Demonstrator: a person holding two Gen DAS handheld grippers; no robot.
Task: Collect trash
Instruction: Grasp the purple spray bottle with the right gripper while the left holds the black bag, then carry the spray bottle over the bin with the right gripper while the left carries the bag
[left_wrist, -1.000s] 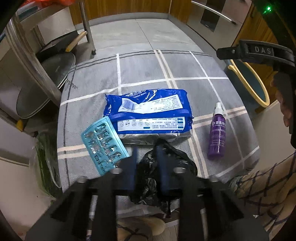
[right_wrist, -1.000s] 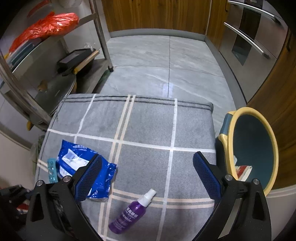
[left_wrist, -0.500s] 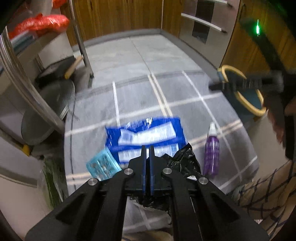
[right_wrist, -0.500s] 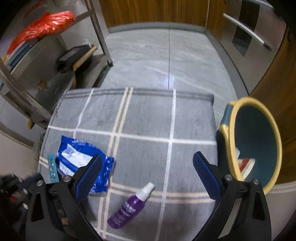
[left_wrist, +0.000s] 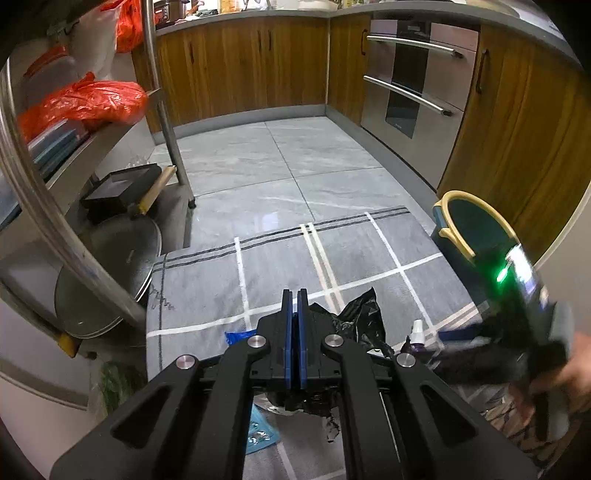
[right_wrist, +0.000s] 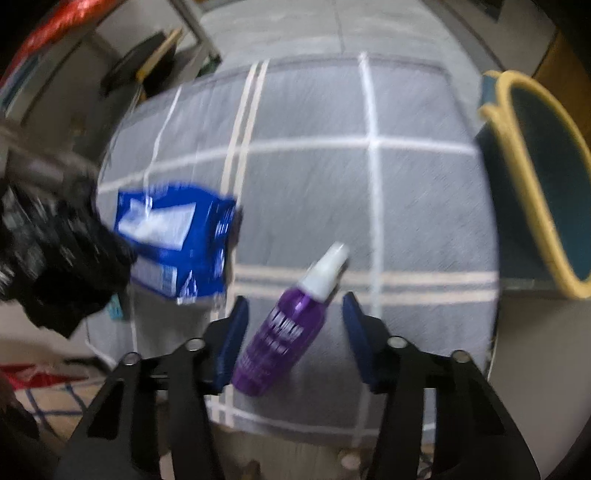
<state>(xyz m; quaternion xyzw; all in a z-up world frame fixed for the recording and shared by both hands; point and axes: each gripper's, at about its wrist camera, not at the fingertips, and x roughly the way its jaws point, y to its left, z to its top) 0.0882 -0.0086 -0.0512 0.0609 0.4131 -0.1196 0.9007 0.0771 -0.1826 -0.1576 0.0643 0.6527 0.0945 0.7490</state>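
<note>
My left gripper (left_wrist: 294, 295) is clamped fully together, its two blue pads meeting, and a crumpled black plastic bag (left_wrist: 354, 317) is pinched in it; the bag bulges out to the right of the fingers and hangs below them, above the grey checked mat (left_wrist: 280, 266). In the right wrist view the same bag (right_wrist: 55, 258) shows as a dark blurred mass at the left edge, lifted clear of the mat.

My right gripper (right_wrist: 293, 314) points steeply down at the mat (right_wrist: 314, 166) and its jaws are closing. The purple spray bottle (right_wrist: 284, 332) lies tilted between the blue pads, white nozzle pointing up and to the right in the picture. The left pad is just beside the bottle's body and the right pad stands apart from it, so nothing is gripped yet.

A blue wipes packet (right_wrist: 177, 240) lies on the mat to the left of the bottle, and a corner of a teal blister pack (left_wrist: 262, 432) peeks out under my left gripper. The dark green bin with a yellow rim (right_wrist: 535, 177) stands off the mat's right edge. In the left view I see the right gripper's body (left_wrist: 517, 332), blurred, over the bottle (left_wrist: 417, 334), with a green light on it and a hand (left_wrist: 565, 373) behind.
</note>
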